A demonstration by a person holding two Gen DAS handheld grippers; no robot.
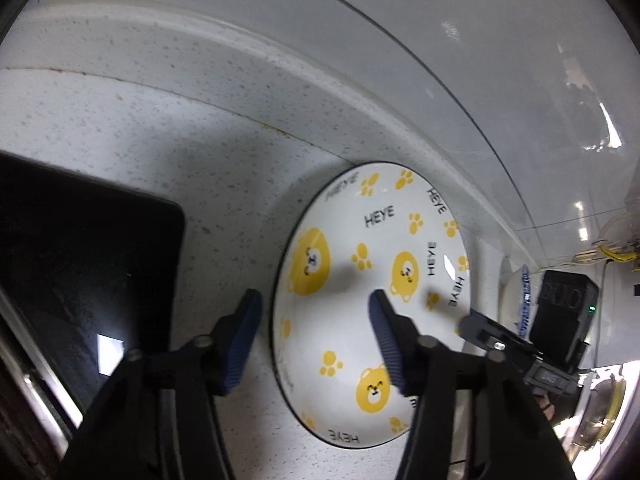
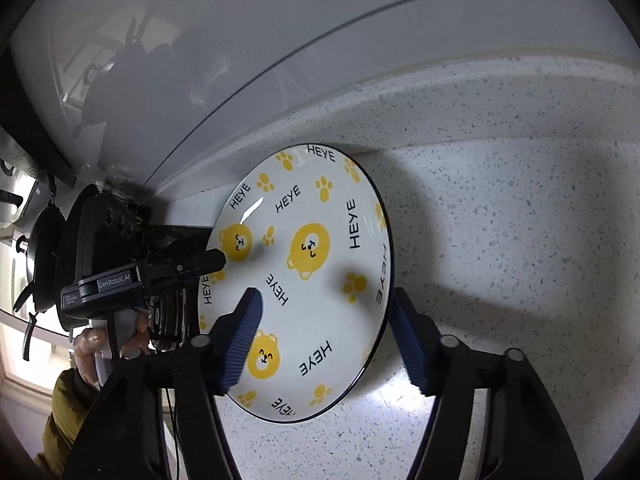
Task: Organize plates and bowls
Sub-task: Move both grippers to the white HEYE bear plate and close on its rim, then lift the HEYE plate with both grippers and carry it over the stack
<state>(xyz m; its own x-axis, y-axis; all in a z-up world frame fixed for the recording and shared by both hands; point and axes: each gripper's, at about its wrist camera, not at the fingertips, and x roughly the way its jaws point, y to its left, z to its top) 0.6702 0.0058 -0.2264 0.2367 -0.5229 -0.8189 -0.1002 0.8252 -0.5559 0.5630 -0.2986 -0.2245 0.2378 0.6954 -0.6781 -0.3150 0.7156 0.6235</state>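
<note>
While the plate point(image 1: 372, 300) lies flat on the speckled white counter point(image 1: 160, 152), close to the raised back edge point(image 1: 240, 48) along the wall, both grippers stand over opposite sides of it. The plate is white with a dark rim, printed with yellow bear faces, yellow paw prints and the word HEYE.

In the left wrist view, the left gripper point(image 1: 316, 304) straddles the plate's left rim: its left finger hangs outside the rim over bare counter and its right finger over the plate's inside. The jaws stand partly open with the rim between them, and the blue pads point(image 1: 240, 340) do not visibly press on it. A black glass panel point(image 1: 88, 272) lies on the counter to the left. At the right of that view the tip of the other gripper reaches the plate's far side.

In the right wrist view, the right gripper point(image 2: 326, 304) straddles the plate's right rim, one finger over the plate's inside, the other outside the rim above the counter. Its jaws too are partly open around the rim, and no clear grip shows. At the left of this view a hand point(image 2: 96, 344) in a mustard sleeve point(image 2: 64, 420) holds the left gripper's body, and dark pans point(image 2: 40, 252) hang beyond it.
</note>
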